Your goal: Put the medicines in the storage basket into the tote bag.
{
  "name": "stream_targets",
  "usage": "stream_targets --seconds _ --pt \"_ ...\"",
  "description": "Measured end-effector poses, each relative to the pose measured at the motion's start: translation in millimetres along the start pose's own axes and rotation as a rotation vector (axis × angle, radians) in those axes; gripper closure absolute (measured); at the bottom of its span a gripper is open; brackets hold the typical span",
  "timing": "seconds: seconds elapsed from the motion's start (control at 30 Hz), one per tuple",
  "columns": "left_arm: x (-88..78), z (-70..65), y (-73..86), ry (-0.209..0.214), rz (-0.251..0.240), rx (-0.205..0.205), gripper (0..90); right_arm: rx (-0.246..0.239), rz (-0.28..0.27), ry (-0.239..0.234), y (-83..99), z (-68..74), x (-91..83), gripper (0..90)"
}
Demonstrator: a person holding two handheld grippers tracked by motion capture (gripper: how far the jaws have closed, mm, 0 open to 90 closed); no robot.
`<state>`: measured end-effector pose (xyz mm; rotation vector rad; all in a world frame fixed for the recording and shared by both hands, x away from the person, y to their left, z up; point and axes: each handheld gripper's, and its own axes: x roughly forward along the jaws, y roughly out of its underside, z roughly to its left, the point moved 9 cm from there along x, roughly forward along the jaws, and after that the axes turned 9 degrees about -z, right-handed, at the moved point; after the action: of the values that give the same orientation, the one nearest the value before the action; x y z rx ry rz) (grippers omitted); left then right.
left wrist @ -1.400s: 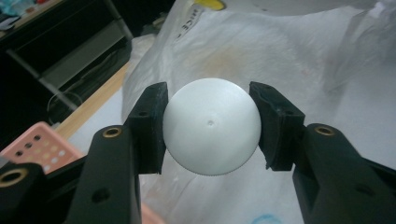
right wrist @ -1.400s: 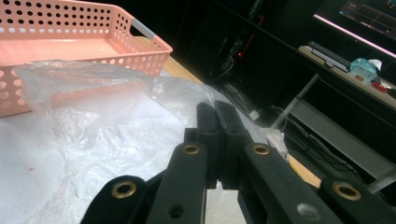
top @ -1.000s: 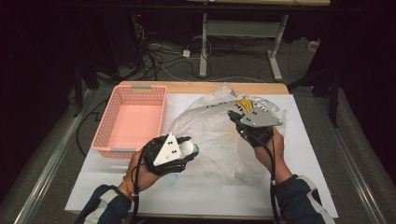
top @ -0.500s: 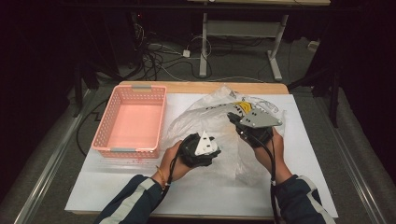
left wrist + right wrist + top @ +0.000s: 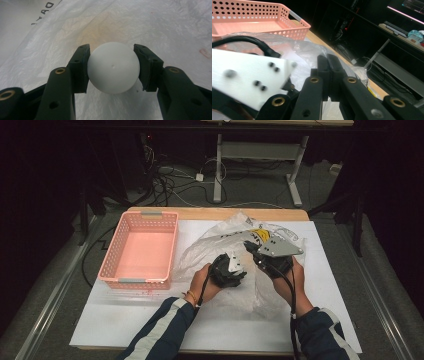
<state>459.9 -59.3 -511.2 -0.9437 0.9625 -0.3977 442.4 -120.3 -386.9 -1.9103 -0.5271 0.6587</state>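
The left gripper (image 5: 113,67) pinches a white ball (image 5: 113,67): in the left gripper view the two black pads sit against the ball's left and right flanks, and the ball fills the gap between them. The ball is round, so it has no long axis to line up. Behind it lies nothing but crumpled clear plastic, which suggests the gripper points into the plastic bag (image 5: 225,245) rather than away from it.

From above, the left gripper (image 5: 227,270) is over the near middle of the bag, near the centre of the white table (image 5: 125,320), its nose turned toward the right one. The right gripper (image 5: 252,249) is just beside it, a little farther from the near edge, with its jaws pressed together; in the right gripper view (image 5: 329,75) they meet with no gap, and a fold of the bag's film appears caught there, though the pinch itself is hard to make out. My reading is that the right hand holds the bag's mouth up while the left brings the ball in, so the move ahead turns on the opening lying just ahead of the left jaws, toward the right hand.

Farther off, toward the far left corner, stands an empty pink basket (image 5: 142,250), well apart from both grippers.

For writing, dark letters run along a fold of the bag (image 5: 42,13); they read something like "DA", upside down, the rest cut off. A yellow patch (image 5: 260,235) shows through the bag near the far edge, too small to read.
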Motion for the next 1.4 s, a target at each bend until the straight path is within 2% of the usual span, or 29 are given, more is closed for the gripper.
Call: stream_targets --seconds 0.03,0.07,0.1,0.2,0.23,0.27,0.3,0.33,0.37,0.43,0.5,0.63,0.73,0.93,1.0,1.07,1.17,1.3,1.4 --pt "2.9 0.7 0.2 0.005 0.009 -0.003 48.2 -0.002 0.0 -0.001 0.2 0.0 0.2 90.0" --pt "6.3 -0.3 -0.1 0.009 0.004 -0.03 48.2 -0.003 0.002 -0.002 0.6 -0.2 0.4 90.0" --pt "7.7 2.7 -1.2 -0.022 0.0 -0.034 48.1 -0.001 0.002 -0.002 1.1 -0.7 0.7 90.0" --pt "11.3 4.2 -2.2 -0.041 0.01 -0.041 47.9 0.004 0.005 0.0 2.9 -3.0 0.9 90.0" --pt "12.3 4.5 -2.7 -0.028 0.009 -0.029 47.7 0.006 0.007 0.001 3.6 -3.5 0.9 90.0" --pt "11.7 3.9 -2.4 -0.05 0.009 -0.047 47.5 0.007 0.007 0.002 4.0 -4.0 0.9 90.0" --pt "12.3 3.4 -3.3 -0.032 0.001 -0.037 47.1 0.007 0.008 0.002 4.3 -4.4 0.9 90.0" --pt "11.4 2.8 -3.9 -0.041 -0.005 -0.05 42.8 0.006 0.009 0.003 4.6 -4.9 0.8 90.0" --pt "9.8 4.6 -5.0 -0.056 -0.011 -0.044 37.3 0.007 0.01 0.002 4.9 -5.1 0.8 90.0" --pt "5.6 3.9 -8.1 -0.06 -0.035 -0.06 35.3 0.009 0.013 0.004 5.7 -5.3 0.9 90.0" --pt "-0.4 2.4 -9.8 -0.061 -0.036 -0.046 29.5 0.006 0.014 0.005 6.0 -5.6 1.1 90.0" --pt "-13.1 -4.7 -12.7 -0.059 -0.051 0.003 28.4 0.004 0.016 0.001 5.9 -4.8 1.1 90.0" --pt "-27.9 -11.6 -14.6 -0.055 -0.076 0.026 27.4 0.002 0.017 0.001 5.7 -4.3 1.0 90.0" --pt "-71.7 -26.9 -13.7 -0.034 -0.11 0.12 27.4 0.003 0.024 0.0 7.2 -4.7 0.6 90.0" --pt "-90.6 -26.5 -10.6 -0.044 -0.125 0.13 27.4 0.0 0.027 0.0 7.5 -4.8 0.1 90.0" --pt "-109.9 -22.5 -7.0 -0.07 -0.139 0.143 27.3 0.0 0.03 0.0 8.0 -5.3 -0.2 90.0" --pt "-137.8 -11.7 1.1 -0.115 -0.152 0.139 27.2 0.0 0.037 -0.001 9.6 -5.7 0.2 90.0" --pt "-166.0 11.5 21.1 -0.193 -0.151 0.071 23.8 -0.006 0.045 -0.005 10.9 -4.9 0.4 90.0" --pt "-173.8 29.0 39.9 -0.234 -0.11 0.026 23.7 -0.006 0.049 -0.005 11.9 -5.4 -0.1 90.0"
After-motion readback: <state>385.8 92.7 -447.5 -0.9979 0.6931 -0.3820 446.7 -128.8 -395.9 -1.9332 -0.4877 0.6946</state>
